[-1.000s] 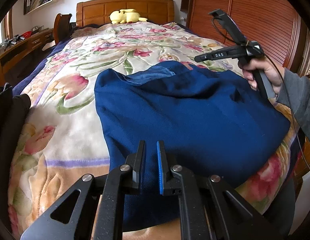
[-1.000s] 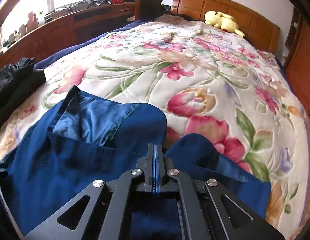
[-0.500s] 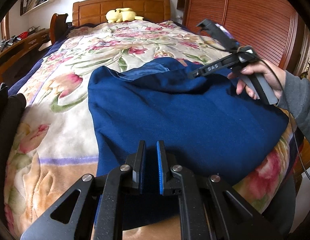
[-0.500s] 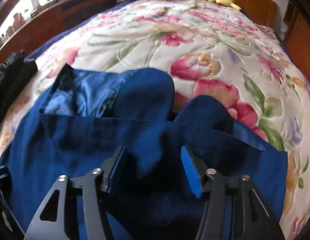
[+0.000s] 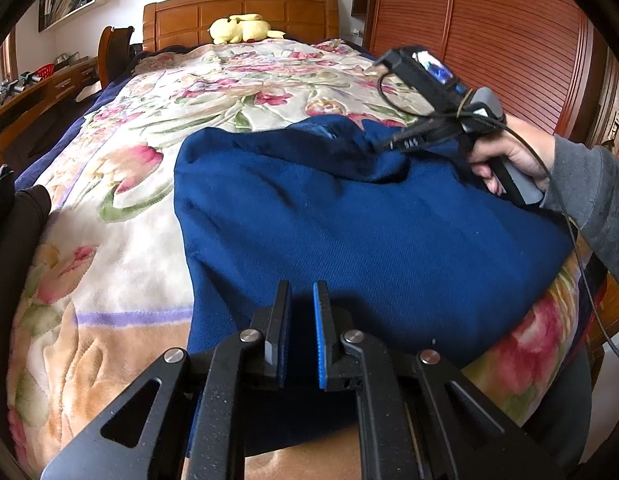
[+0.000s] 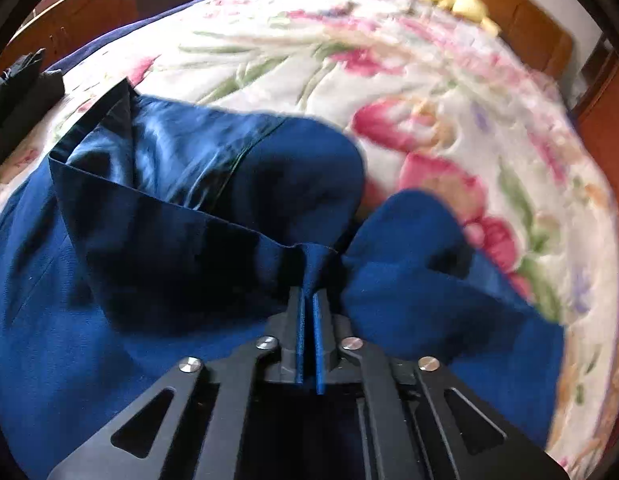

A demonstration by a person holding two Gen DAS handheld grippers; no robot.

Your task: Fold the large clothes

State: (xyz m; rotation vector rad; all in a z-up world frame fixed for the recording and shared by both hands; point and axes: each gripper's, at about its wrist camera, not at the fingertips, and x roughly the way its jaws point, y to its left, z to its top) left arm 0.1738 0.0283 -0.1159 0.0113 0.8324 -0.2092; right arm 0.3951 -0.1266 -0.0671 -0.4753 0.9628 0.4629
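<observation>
Left view: the left gripper keeps its fingers narrow over the blue garment on the bed, near edge at six o'clock, nothing visibly pinched.

Right view: the right gripper has just snapped closed, fingers pinching a fold at twelve o'clock — ready to lift and fold.

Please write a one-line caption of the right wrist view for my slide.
Right gripper shut on a pinched fold of the blue garment, which lies on the floral blanket.

Black left gripper with blue pads, silver screws; grey sleeve, possibly knit.
</observation>
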